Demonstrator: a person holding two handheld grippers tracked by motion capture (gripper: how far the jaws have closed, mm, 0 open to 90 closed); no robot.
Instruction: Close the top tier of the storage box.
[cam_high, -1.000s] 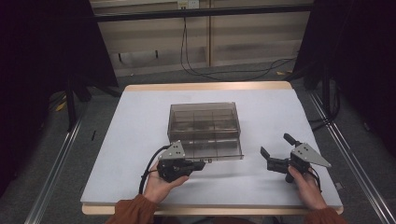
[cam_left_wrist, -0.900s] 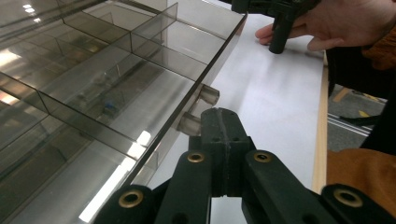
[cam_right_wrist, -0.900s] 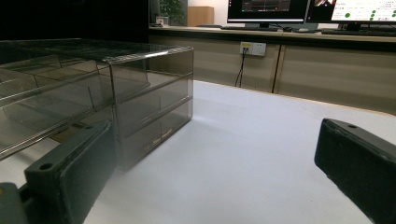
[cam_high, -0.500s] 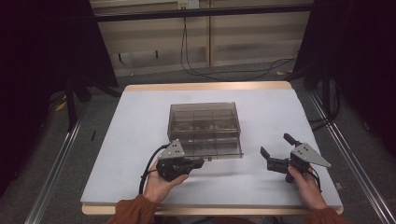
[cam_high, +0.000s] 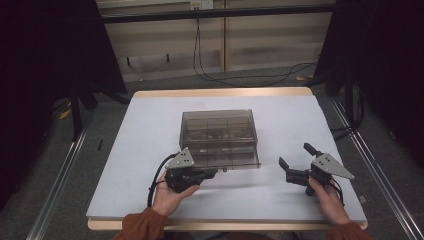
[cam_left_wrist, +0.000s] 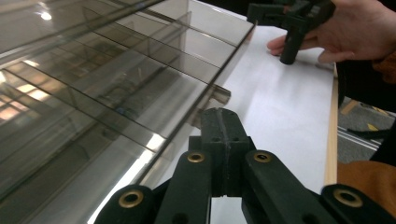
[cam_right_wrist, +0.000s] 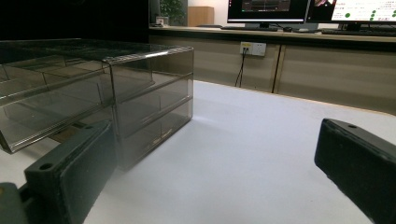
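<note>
Two grippers wait: the left gripper (cam_high: 212, 173) is pinched tight by the clear plastic box's (cam_high: 220, 135) small front tab (cam_left_wrist: 219, 93), a stiff, slippery box, while the right gripper (cam_high: 295, 161) gapes wide.

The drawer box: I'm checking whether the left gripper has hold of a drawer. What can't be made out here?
- High view: the left gripper tips cover their contact with the drawer box.
- Left gripper view: shut jaws hide any handle.
- Smoky walls and glare blur the contents.
</note>
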